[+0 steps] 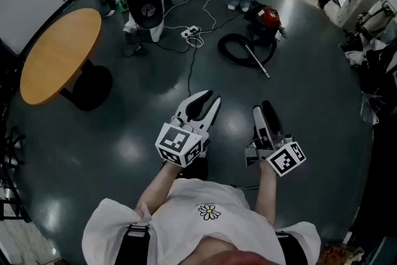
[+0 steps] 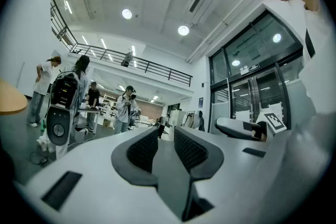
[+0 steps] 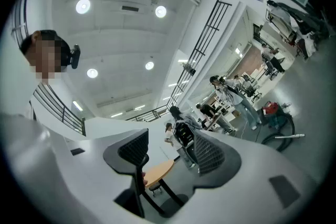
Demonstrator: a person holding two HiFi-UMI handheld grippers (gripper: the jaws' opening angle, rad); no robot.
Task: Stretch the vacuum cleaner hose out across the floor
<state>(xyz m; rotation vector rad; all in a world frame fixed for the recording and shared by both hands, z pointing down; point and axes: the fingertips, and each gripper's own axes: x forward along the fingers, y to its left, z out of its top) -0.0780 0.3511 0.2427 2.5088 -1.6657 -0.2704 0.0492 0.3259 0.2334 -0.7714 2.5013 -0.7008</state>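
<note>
**Hose:** black ribbed vacuum cleaner hose [image 1: 234, 50], coiled in a loose loop on the dark glossy floor [image 1: 322, 102], not yet stretched out.
- A thin silver metal wand [image 1: 258, 62] runs from the loop diagonally towards the near right.
- The red canister vacuum cleaner body [image 1: 268, 17] sits just behind the coil.

**Bearing:** the hose lies ahead of both tools and well apart from them, almost straight in front of the right one, so the right hand is judged the nearer. The wand's free end points roughly that way.

**Right gripper** [image 1: 267, 107]: jaws spread wide, nothing between them.

**Left gripper** [image 1: 210, 98]: jaws only narrowly parted, also empty.

**Surroundings:**
- A white power strip with trailing cable [image 1: 190, 31] lies left of the coil.
- A round tan wooden table [image 1: 59, 53] stands far left.

**Writing:** no brand or label is legible, only the black-and-white square markers on the gripper cubes.
</note>
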